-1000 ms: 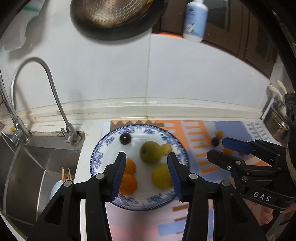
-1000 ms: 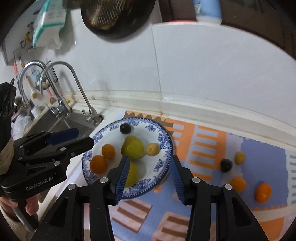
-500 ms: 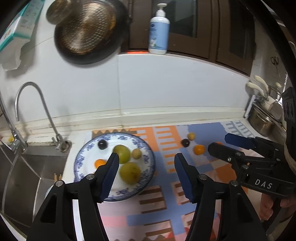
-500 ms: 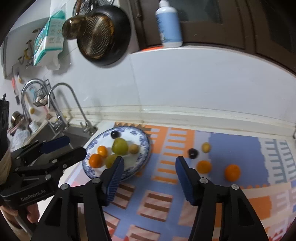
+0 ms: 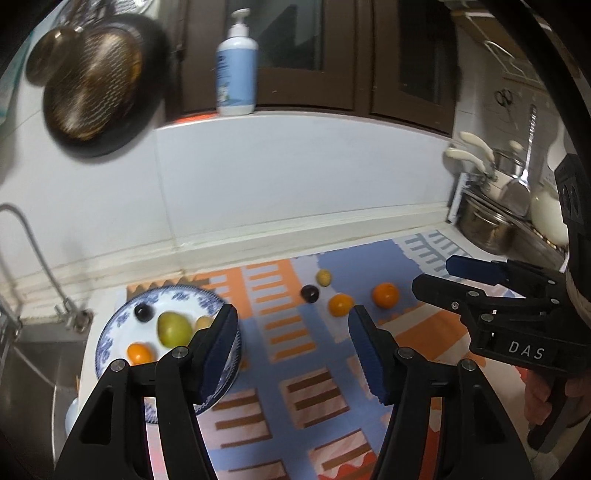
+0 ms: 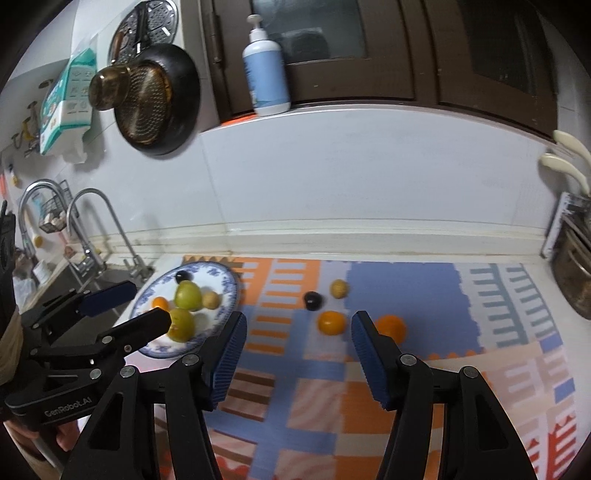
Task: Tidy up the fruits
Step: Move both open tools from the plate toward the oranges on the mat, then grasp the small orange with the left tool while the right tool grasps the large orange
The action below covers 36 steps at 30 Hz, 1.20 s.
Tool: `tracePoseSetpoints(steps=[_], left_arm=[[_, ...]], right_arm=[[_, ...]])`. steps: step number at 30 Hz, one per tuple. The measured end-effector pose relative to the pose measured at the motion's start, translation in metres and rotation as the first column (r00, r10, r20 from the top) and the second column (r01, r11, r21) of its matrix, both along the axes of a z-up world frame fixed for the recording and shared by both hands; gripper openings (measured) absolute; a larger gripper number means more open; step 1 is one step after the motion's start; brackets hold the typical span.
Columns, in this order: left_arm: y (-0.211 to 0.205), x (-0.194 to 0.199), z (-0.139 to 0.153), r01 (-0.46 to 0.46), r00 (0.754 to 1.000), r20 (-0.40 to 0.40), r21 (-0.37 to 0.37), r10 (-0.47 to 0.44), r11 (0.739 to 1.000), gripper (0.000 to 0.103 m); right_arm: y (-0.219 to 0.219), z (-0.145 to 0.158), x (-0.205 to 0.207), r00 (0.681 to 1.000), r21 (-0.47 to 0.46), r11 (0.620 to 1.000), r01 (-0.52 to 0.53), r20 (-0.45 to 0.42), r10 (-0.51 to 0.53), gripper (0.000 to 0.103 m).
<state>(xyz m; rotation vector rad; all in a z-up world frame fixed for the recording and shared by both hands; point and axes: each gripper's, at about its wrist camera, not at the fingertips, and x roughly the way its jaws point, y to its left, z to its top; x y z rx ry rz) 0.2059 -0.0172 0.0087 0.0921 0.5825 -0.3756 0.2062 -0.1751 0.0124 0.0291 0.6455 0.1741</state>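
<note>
A home kitchen is shown. A sink point(image 6: 92, 280) with curved taps point(image 6: 99, 221) is set into the counter far left of the jaws. A dark pan point(image 6: 159, 99) and a strainer point(image 6: 147, 22) are hung on the white tiled wall point(image 6: 351, 177) above it. A pump bottle point(image 6: 266, 70) is stood on the ledge straight ahead, below dark cabinets point(image 6: 406, 48). Steel pots point(image 5: 487, 221) and ladles point(image 5: 469, 147) are kept far right.

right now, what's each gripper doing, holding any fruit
left gripper: jaws open, nothing between them.
right gripper: jaws open, nothing between them.
</note>
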Motion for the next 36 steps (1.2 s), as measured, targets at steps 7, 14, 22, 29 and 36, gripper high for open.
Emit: tracePoseSetpoints(steps=[7,14,22,29,36], left_arm=[[-0.025,0.011,-0.008,0.094,0.995,0.017,0.034,-0.094,0.995,0.061],[-0.049,0.032,-0.024,0.202,0.979,-0.025,0.046,-0.201,0.978,0.061],[-0.07,0.06,-0.048,0.269,0.961,-0.08,0.08,-0.263,0.96,0.061],[-0.081,0.082,-0.068,0.312,0.944,-0.138,0.066,-0.301,0.948,0.054],[-0.09,0.103,-0.084,0.334,0.928,-0.192,0.056,-0.318,0.941,0.049]], right_arm=[[-0.02,-0.005,0.001,0.999,-0.056,0.998,0.038,-0.003,-0.038,0.06],[-0.035,-0.019,0.012,0.998,-0.088,0.996,0.035,-0.039,-0.039,0.06],[-0.046,-0.04,0.031,0.995,-0.096,0.995,0.032,-0.093,-0.041,0.06],[-0.054,-0.061,0.05,0.99,-0.102,0.994,0.026,-0.136,-0.04,0.06],[-0.063,-0.078,0.068,0.983,-0.082,0.996,0.039,-0.174,-0.052,0.06]])
